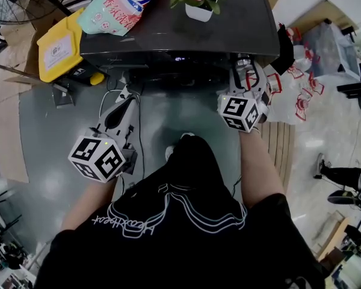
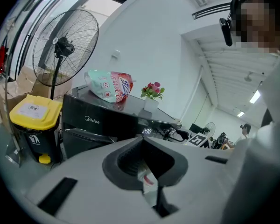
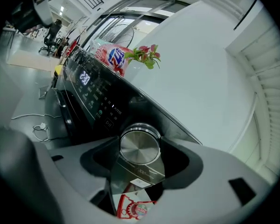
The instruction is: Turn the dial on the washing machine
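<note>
The black washing machine (image 1: 180,29) stands in front of me, its lit display (image 1: 180,58) on the front panel. Its round silver dial (image 3: 140,146) sits at the panel's right end. My right gripper (image 3: 141,149) reaches onto it, one jaw against each side of the dial's rim, so it is shut on the dial. In the head view that right gripper (image 1: 246,71) is at the machine's front right corner. My left gripper (image 1: 125,95) hangs low and left of the machine, away from it, shut with nothing in it (image 2: 142,141).
A detergent bag (image 1: 120,5) and a small potted flower (image 1: 198,8) lie on the machine's top. A yellow bin (image 1: 59,47) and a standing fan (image 2: 65,48) are to its left. Plastic bags with red print (image 1: 301,83) lie to the right. A cable (image 1: 108,101) trails on the floor.
</note>
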A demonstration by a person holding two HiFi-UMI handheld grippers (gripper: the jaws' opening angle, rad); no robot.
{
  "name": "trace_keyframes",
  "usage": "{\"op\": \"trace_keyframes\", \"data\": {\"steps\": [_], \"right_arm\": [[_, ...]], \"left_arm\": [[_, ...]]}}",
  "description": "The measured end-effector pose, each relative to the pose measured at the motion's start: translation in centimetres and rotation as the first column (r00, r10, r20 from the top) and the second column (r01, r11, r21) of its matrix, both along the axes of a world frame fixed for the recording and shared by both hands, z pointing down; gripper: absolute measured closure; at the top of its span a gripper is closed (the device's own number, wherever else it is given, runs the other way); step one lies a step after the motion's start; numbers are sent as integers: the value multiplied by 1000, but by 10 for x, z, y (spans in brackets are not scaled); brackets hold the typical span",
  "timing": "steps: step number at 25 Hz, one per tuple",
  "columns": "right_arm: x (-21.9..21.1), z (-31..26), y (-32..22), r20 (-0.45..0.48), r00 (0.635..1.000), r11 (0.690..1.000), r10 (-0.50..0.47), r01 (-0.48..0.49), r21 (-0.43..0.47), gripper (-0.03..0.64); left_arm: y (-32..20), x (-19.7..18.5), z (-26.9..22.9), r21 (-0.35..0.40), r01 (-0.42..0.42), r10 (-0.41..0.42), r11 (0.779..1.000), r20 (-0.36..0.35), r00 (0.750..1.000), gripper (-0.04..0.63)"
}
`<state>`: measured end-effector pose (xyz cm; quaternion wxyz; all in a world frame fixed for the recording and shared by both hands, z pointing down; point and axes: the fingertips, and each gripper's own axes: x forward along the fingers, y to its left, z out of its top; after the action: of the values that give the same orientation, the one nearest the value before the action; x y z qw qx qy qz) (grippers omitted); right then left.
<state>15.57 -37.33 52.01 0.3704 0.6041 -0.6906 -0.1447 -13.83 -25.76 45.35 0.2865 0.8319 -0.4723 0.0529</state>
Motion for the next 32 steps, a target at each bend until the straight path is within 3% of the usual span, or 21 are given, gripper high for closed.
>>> {"op": "trace_keyframes", "data": {"steps": [9, 16, 22, 29, 32], "right_arm": [[2, -1, 0, 153, 988, 999, 25, -21, -26, 336], [5, -2, -1, 383, 922, 998, 52, -36, -51, 334], [8, -1, -1, 443, 894, 997, 65, -37, -71, 334], [9, 0, -2, 557, 825, 993, 98, -45, -107, 334], [11, 1, -2, 636, 763, 991, 117, -44, -129, 334]], "left_arm": [[0, 0, 5, -11, 7, -7, 1000, -6, 1000, 591], [-2, 0, 5, -11, 3, -3, 1000, -3, 1000, 591], [-1, 0, 7, -20, 8, -8, 1000, -5, 1000, 591], [0, 0, 7, -18, 4, -4, 1000, -4, 1000, 591], [0, -1, 8, -19, 6, -6, 1000, -5, 1000, 591]]}}
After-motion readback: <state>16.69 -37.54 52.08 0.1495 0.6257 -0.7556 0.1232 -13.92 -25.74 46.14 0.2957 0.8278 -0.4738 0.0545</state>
